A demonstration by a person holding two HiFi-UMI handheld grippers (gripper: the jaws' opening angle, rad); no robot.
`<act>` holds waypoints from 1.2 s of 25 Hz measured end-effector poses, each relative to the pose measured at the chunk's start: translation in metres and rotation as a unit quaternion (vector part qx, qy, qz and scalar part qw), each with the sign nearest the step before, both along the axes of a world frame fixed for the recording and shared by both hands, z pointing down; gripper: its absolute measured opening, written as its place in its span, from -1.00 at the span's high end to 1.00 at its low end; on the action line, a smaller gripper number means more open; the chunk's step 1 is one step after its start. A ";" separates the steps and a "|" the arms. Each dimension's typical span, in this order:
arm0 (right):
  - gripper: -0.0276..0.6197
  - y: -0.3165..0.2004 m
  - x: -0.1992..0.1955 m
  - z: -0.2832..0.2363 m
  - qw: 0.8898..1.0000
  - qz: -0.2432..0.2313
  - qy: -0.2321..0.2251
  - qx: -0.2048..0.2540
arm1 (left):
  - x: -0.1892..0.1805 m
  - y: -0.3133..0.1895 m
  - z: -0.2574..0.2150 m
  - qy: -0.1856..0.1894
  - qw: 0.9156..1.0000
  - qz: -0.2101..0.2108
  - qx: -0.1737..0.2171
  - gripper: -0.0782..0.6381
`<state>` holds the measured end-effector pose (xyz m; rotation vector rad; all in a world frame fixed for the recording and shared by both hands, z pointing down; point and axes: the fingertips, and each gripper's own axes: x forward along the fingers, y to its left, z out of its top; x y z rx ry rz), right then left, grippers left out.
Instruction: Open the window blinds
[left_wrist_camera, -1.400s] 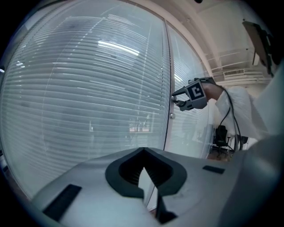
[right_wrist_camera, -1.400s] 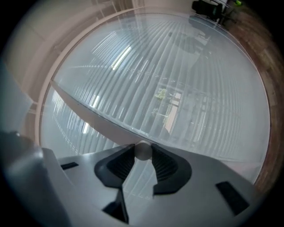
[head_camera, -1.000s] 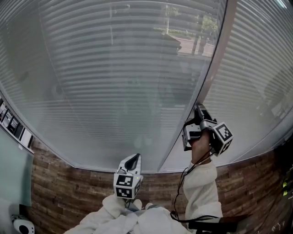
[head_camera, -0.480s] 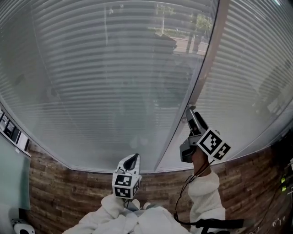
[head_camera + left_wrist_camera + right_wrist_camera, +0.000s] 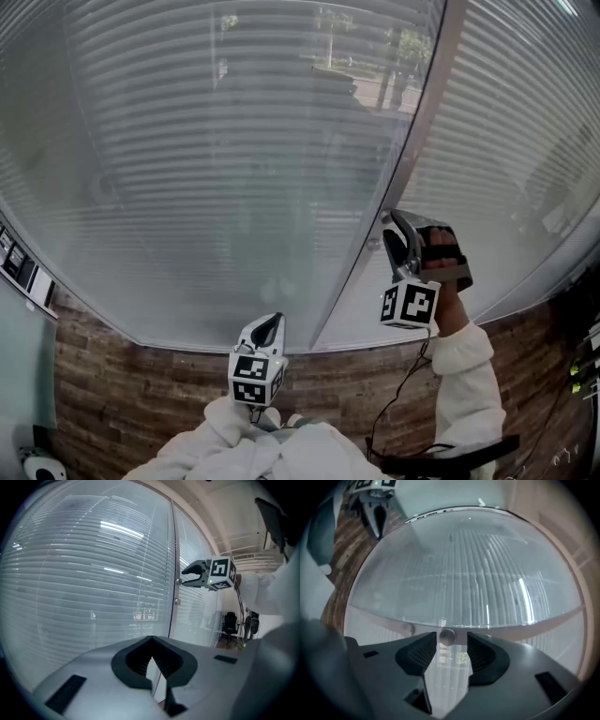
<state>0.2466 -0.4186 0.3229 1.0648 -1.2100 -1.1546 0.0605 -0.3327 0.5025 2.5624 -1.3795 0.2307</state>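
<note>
Pale horizontal blinds [image 5: 234, 141] sit behind glass, their slats nearly closed, with trees faintly showing through. A slim frame post [image 5: 412, 141] divides two panes. On it is a small round metal knob [image 5: 446, 637], which lies between my right gripper's [image 5: 387, 220] wide-open jaws without either pad pressing it. The left gripper view shows the same: the right gripper [image 5: 187, 573] open around the knob [image 5: 178, 581], with a second knob [image 5: 177, 602] just below. My left gripper [image 5: 272, 323] hangs low in front of the sill, shut and empty, away from the blinds.
Brown wood-look panelling [image 5: 141, 394] runs under the window. A black cable [image 5: 394, 412] hangs from the right gripper past the white sleeve. Small framed items [image 5: 19, 272] line the left wall. An office chair [image 5: 229, 620] stands far off to the right.
The right gripper has rolled over about its own axis, so its marker cube now hangs below the hand, and its jaws have spread wide around the knob. The left gripper has stayed put.
</note>
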 end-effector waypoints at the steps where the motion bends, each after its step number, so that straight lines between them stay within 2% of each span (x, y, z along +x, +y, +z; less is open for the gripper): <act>1: 0.27 -0.005 0.002 0.006 1.000 0.004 0.028 -0.011 | -0.001 0.000 0.000 0.000 1.000 -0.002 0.000 0.79; 3: 0.28 -0.012 0.003 0.013 0.998 0.007 0.066 -0.023 | -0.005 0.000 0.000 0.001 1.000 -0.008 -0.001 0.79; 5: 0.28 -0.018 0.003 0.015 0.996 0.007 0.084 -0.018 | -0.011 -0.001 0.002 0.001 1.000 -0.017 -0.003 0.79; 7: 0.30 -0.023 0.002 0.015 0.996 0.011 0.091 -0.013 | -0.016 -0.002 0.003 0.000 1.000 -0.024 -0.005 0.79; 9: 0.43 -0.024 0.002 0.014 0.995 0.013 0.102 -0.005 | -0.018 -0.003 0.004 0.000 1.000 -0.028 -0.007 0.79; 13: 0.49 -0.025 -0.002 0.014 0.991 0.010 0.134 0.004 | -0.021 -0.006 0.005 0.000 0.999 -0.035 -0.008 0.79; 16: 0.50 -0.025 -0.003 0.015 0.991 0.014 0.135 0.007 | -0.019 -0.007 0.006 0.001 0.999 -0.035 -0.007 0.79; 19: 0.50 -0.023 -0.001 0.015 0.995 0.030 0.093 0.013 | -0.019 -0.005 0.009 0.000 0.999 -0.034 -0.008 0.79; 23: 0.50 -0.026 -0.001 0.009 0.998 0.057 -0.009 0.030 | -0.017 -0.009 0.009 0.001 0.999 -0.035 -0.010 0.79; 30: 0.50 -0.030 0.002 0.003 0.982 0.077 -0.169 0.039 | -0.012 -0.014 0.006 0.002 0.999 -0.033 -0.009 0.79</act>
